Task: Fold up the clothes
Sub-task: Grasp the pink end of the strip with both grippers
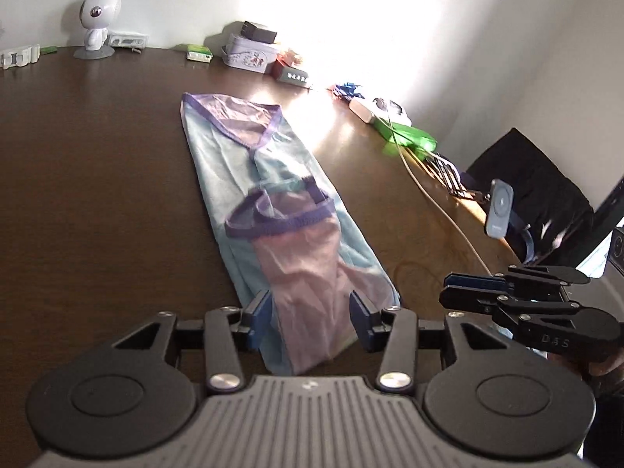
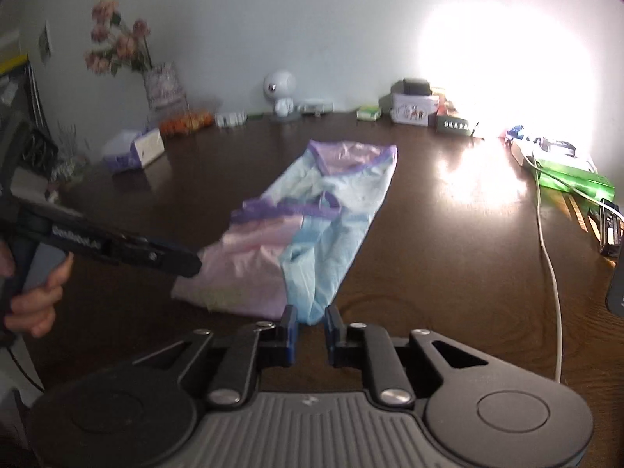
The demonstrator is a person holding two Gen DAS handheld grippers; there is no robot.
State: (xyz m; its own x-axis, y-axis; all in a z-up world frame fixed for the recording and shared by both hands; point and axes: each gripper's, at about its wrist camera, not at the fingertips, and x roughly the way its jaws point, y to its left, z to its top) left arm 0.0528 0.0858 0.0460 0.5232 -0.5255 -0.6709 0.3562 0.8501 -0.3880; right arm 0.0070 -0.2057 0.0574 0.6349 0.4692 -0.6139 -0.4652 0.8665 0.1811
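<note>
A light blue and pink garment [image 1: 288, 202] with purple trim lies in a long folded strip on the dark wooden table [image 1: 97, 195]. My left gripper [image 1: 310, 316] is open, and the garment's near pink end runs between its fingers without being pinched. In the right wrist view the left gripper [image 2: 193, 263] hovers over the pink part of the garment [image 2: 331, 210]. My right gripper [image 2: 312, 331] has its jaws a narrow gap apart, with nothing held. The left wrist view shows the right gripper [image 1: 444, 292] just off the garment's near right corner.
Along the table's far edge stand a white robot figure [image 1: 97, 23], a tin box [image 1: 249, 52] and small boxes. A white cable [image 2: 550, 257] and green packaging [image 1: 405, 134] lie at the right. A flower vase [image 2: 162, 84] and a tissue box [image 2: 134, 150] stand at the left. A hand [image 2: 35, 304] grips the left tool.
</note>
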